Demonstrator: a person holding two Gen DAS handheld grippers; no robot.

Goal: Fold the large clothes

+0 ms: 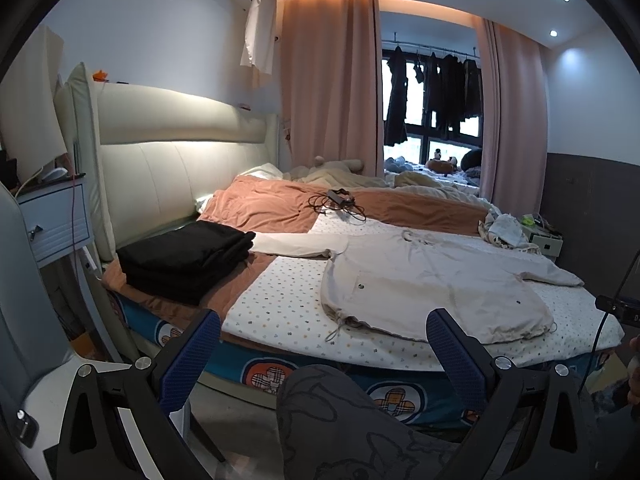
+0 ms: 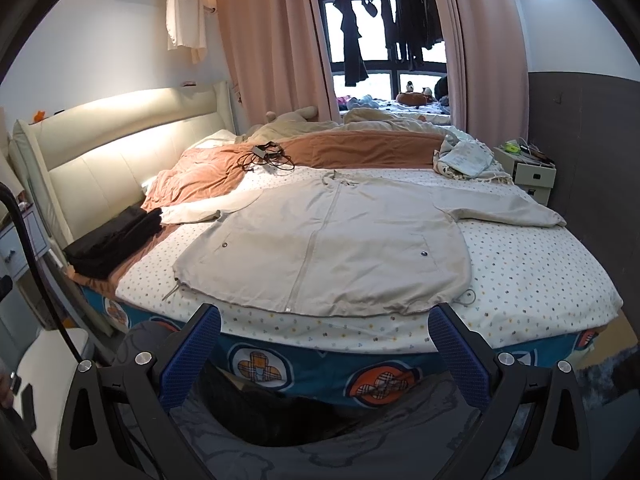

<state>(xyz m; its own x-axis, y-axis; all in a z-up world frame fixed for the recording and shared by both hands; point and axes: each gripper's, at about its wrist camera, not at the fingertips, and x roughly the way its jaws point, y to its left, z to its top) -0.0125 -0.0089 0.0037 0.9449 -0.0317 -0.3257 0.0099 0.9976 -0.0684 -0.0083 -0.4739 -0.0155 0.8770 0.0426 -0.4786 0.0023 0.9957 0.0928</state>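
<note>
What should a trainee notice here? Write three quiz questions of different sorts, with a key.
1. True or false: the beige jacket lies spread flat on the bed, sleeves out.
2. Which lies nearest the headboard? A) folded black clothes B) crumpled white cloth C) black cable bundle
3. Fill in: the left gripper and right gripper both have fingers ____, holding nothing.

Key: 1 true; 2 A; 3 open.

Pink curtains (image 2: 264, 40), padded headboard (image 2: 112, 136)
</note>
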